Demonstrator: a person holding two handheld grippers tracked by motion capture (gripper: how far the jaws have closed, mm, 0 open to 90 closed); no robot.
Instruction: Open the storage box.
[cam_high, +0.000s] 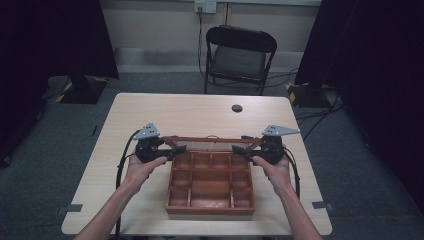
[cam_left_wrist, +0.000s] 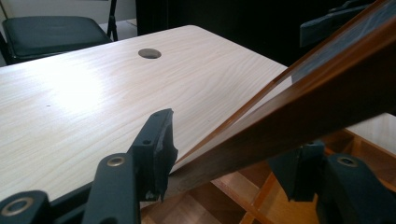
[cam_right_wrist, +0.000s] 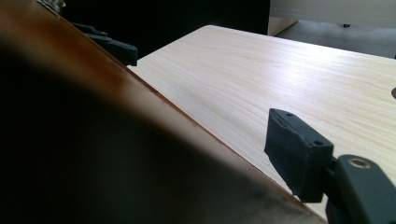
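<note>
The desk (cam_high: 150, 107) carries a wooden compartment box (cam_high: 210, 185), lying between the two tools. Its hinged lid (cam_high: 210, 139) stands raised along the far edge. The left tool (cam_high: 176, 151) and right tool (cam_high: 239, 150) each sit wide, one lid end between the jaws, apparently ungripped. Judged step: swinging the lid; next calls for even, matched motion.

A dark brown wooden lid (cam_right_wrist: 116, 135), blurred by closeness, is seen slanting across the left and lower part. One black jaw of the right gripper (cam_right_wrist: 261, 154) is seen at lower right, just beside the lid's edge. Behind, the pale wood-grain bench (cam_right_wrist: 280, 65) is lit. Another gripper's black jaw tip (cam_right_wrist: 114, 46) is seen beyond the lid at upper left.
</note>
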